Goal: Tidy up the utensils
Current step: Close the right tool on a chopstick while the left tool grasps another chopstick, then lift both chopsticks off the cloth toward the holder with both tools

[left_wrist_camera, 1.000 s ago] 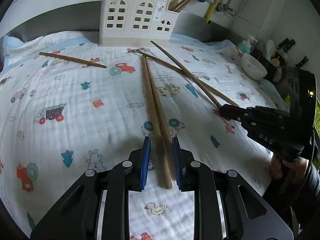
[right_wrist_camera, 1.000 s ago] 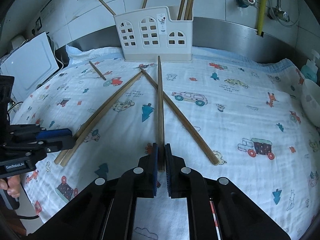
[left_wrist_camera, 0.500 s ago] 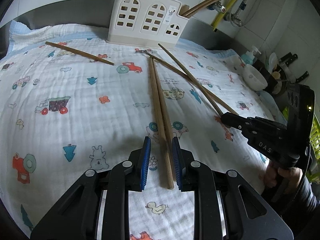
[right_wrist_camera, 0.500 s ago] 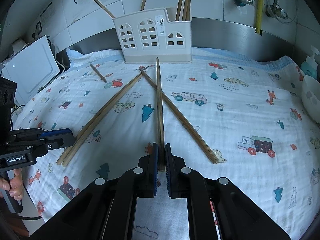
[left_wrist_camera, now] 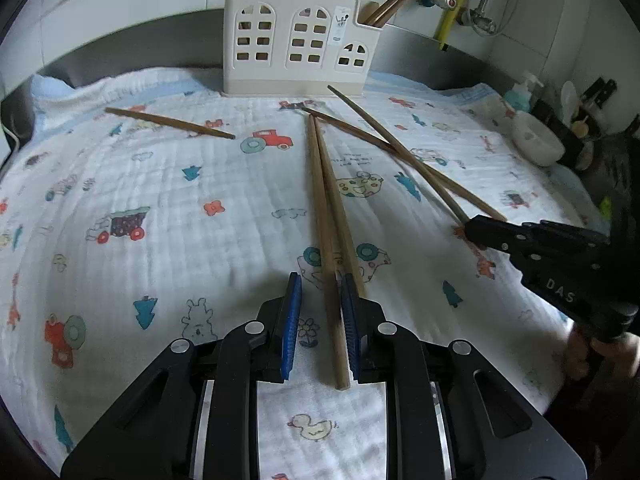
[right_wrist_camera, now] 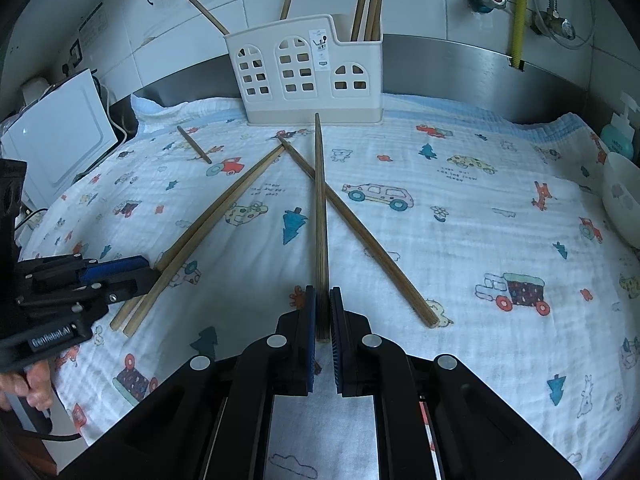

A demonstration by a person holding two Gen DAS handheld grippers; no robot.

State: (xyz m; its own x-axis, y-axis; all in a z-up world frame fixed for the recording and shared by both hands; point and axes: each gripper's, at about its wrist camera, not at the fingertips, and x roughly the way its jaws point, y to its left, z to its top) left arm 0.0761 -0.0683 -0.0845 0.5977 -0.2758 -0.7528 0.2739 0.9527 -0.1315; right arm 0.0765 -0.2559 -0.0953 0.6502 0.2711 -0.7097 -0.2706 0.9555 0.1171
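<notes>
Several wooden chopsticks lie on a printed white cloth before a white utensil holder (left_wrist_camera: 298, 42), which also shows in the right wrist view (right_wrist_camera: 308, 72). My left gripper (left_wrist_camera: 320, 286) is open, its jaws astride the near end of one chopstick of a pair (left_wrist_camera: 325, 216) lying side by side; the other (left_wrist_camera: 340, 208) lies against the right finger. My right gripper (right_wrist_camera: 323, 294) is shut on the end of a chopstick (right_wrist_camera: 320, 200) that points at the holder and crosses another chopstick (right_wrist_camera: 360, 232). A single chopstick (left_wrist_camera: 170, 122) lies at the far left.
The holder has a few chopsticks standing in it. A white bowl (left_wrist_camera: 536, 142) and bottles sit at the right edge. A white appliance (right_wrist_camera: 56, 136) stands to the left. A steel backsplash and tiled wall run behind.
My left gripper has tilted up and shifted slightly, so the holder sits more central; the pair of chopsticks stays between its jaws. My right gripper keeps its hold and has lifted slightly.
</notes>
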